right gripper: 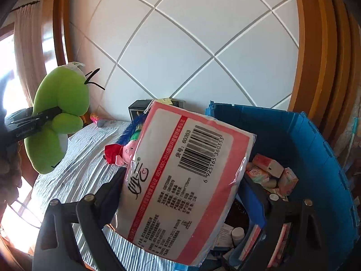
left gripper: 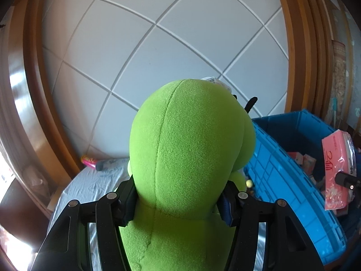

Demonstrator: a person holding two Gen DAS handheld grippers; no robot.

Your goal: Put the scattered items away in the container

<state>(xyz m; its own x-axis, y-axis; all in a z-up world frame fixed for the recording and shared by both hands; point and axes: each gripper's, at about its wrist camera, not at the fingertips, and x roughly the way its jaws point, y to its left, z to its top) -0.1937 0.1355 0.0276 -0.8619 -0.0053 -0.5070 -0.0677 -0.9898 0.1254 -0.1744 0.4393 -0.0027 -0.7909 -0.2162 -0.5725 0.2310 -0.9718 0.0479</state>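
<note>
1. Left gripper (left gripper: pixel 178 205): its jaws are closed partway on a green plush toy (left gripper: pixel 191 146), one pad pressing each side of the toy's narrow neck. The toy is clear of the bed, to the left of the blue crate (left gripper: pixel 293 180), and not yet over it.
2. Bed sheet (right gripper: pixel 74 169): pale and wrinkled, it lies left of the crate. A pink tube (left gripper: pixel 89 161) rests on the sheet against the panelled wall (left gripper: pixel 158 45), well left of the crate.
3. Small toys: a pink pig toy with a red hat (right gripper: pixel 123 153) and a blue furry item (right gripper: pixel 132 129) lie on the sheet just left of the crate.
4. Right gripper (right gripper: pixel 185 194): its jaws stand wide and clamp a pink-and-white tissue pack (right gripper: pixel 187 176), barcode side facing the camera. The pack is tilted and overlaps the crate's left rim.
5. Crate contents: small pink-and-white packets (right gripper: pixel 268 169), a white bottle (right gripper: pixel 238 233) and flat boxes lie inside on the crate floor.
</note>
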